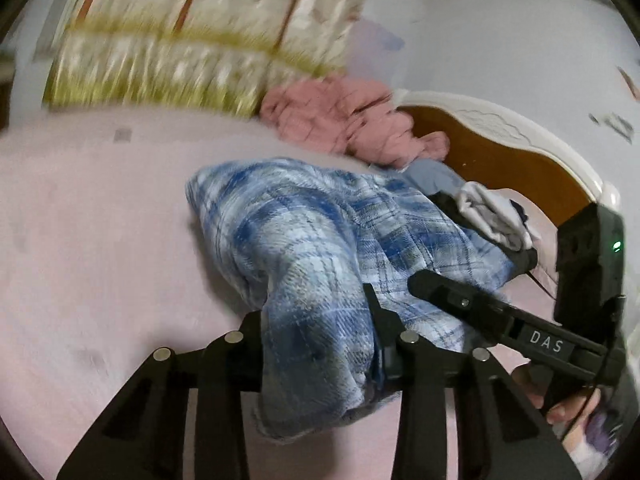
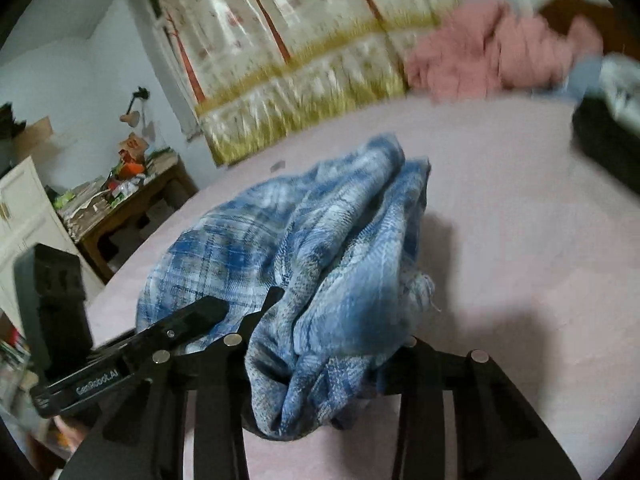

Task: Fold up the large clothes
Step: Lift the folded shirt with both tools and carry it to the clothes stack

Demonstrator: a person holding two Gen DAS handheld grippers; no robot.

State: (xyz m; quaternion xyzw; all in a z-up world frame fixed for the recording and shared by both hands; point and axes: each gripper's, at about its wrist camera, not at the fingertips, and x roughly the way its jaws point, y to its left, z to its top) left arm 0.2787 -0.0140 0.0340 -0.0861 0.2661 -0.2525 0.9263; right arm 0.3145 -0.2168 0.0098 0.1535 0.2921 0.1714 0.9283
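A blue and white plaid garment point(image 1: 304, 240) lies bunched on the pink bed sheet point(image 1: 100, 240). My left gripper point(image 1: 320, 344) is shut on a thick fold of it, and cloth hangs down between the fingers. My right gripper point(image 2: 324, 356) is shut on another bunched edge of the same plaid garment point(image 2: 320, 232). The right gripper also shows in the left wrist view point(image 1: 460, 300) as a black bar close beside the left one. The left gripper shows in the right wrist view point(image 2: 180, 320). Both views are blurred by motion.
A crumpled pink garment point(image 1: 344, 120) lies at the bed's far edge by the wooden headboard point(image 1: 500, 148). More clothes in grey, white and black point(image 1: 488, 208) are piled to the right. A patterned curtain point(image 2: 280, 48) hangs behind; a cluttered wooden desk point(image 2: 120, 200) stands left.
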